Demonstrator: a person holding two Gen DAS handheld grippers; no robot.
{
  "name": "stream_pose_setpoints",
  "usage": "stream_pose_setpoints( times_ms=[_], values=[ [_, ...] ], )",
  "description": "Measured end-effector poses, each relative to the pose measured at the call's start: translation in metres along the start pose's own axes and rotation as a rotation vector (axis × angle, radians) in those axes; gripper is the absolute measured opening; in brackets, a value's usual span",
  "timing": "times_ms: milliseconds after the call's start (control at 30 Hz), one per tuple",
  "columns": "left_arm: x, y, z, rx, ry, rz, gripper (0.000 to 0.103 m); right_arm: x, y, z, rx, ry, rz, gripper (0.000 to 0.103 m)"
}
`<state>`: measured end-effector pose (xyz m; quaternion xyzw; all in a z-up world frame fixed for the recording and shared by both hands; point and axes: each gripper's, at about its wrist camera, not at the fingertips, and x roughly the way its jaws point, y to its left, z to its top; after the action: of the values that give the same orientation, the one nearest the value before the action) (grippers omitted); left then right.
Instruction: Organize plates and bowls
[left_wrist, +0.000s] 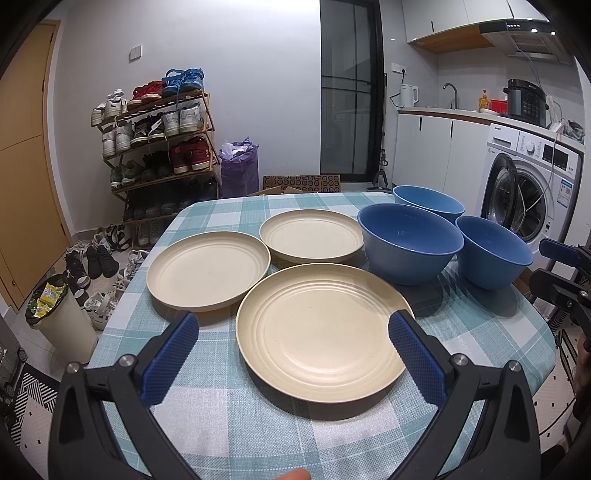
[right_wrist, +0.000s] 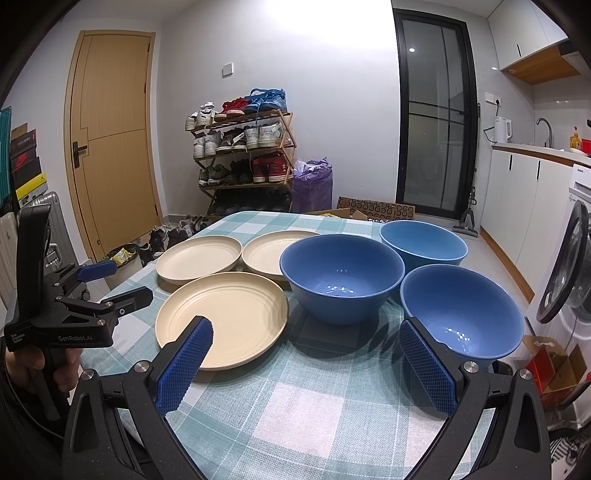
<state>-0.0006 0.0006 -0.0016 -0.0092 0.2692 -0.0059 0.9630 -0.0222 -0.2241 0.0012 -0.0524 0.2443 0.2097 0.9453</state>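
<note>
Three round cream plastic plates sit in a cluster on the left of the table: the nearest cream plate (left_wrist: 325, 332) up front, the left cream plate (left_wrist: 208, 267) behind it, and the far cream plate (left_wrist: 312, 236) tucked against the bowls. On the right, three blue plastic bowls stand upright in a triangle: the big middle blue bowl (left_wrist: 412, 242) just beside the far plate, the lighter far blue bowl (left_wrist: 428, 201) behind it, and the right-hand blue bowl (left_wrist: 493, 251) closest to the table's edge. Nothing is stacked; every piece lies apart or just touching its neighbour.

All of it rests on a teal-and-white checked tablecloth (left_wrist: 258, 424). Beyond the table stands a wooden shoe rack (left_wrist: 162, 147) crammed with trainers, more shoes on the floor, a purple bag (left_wrist: 239, 168), a cream waste bin (left_wrist: 64, 317) at the left, a tan wooden door (right_wrist: 110, 140), a dark glass door (right_wrist: 434, 122), and a white washing machine (left_wrist: 532, 184) under a counter.

Now the tools. The left gripper (left_wrist: 293, 345) hangs over the near edge of the table with its blue ribbed pads (left_wrist: 171, 354) spread wide, straddling the nearest plate in its camera's view but gripping nothing. The right gripper (right_wrist: 306, 356) is likewise spread wide and empty, its right pad (right_wrist: 428, 363) overlapping the right-hand bowl's rim in the view; whether it touches is unclear.
</note>
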Motion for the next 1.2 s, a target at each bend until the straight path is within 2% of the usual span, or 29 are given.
stream_pose_setpoints(
  times_ms=[1200],
  values=[
    [0.0, -0.0003, 0.001, -0.002, -0.007, 0.002, 0.103, -0.0019, 0.0006, 0.0015, -0.002, -0.01, -0.002, 0.103]
  ],
)
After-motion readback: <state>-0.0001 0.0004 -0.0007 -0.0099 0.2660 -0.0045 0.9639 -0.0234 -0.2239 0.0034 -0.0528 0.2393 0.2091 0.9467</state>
